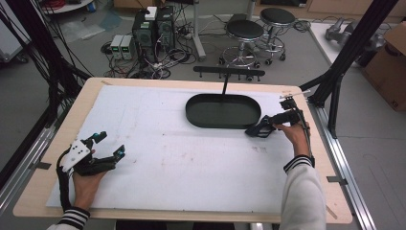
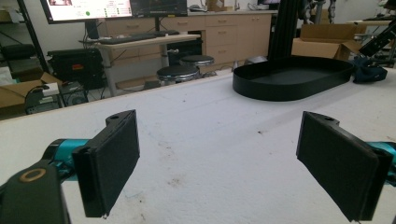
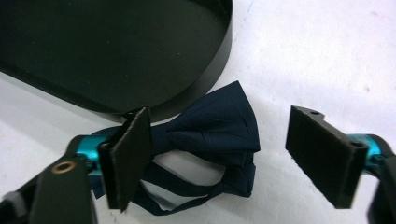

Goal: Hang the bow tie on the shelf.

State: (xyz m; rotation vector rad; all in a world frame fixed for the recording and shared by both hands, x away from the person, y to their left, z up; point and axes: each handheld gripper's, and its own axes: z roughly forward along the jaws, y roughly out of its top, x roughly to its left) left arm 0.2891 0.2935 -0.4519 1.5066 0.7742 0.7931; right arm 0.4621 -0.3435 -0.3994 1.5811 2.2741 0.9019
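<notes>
The navy blue fabric bow tie (image 3: 205,128) lies on the white-covered bench (image 1: 158,153) just beside the black oval tray (image 1: 223,111), between the right hand-held gripper's (image 3: 224,158) parted jaws, soft, light, best pinched at its knot, while the left hand-held gripper (image 2: 219,163) rests open.

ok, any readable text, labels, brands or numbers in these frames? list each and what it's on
None can be read.
Monitor on the desk, left gripper view: screen content too small and blurred to read.
Cardboard box at the right edge, high view: a dark mark low on its side, too blurred to read.
Bow tie, black tray, both grippers' pads: no lettering.
</notes>
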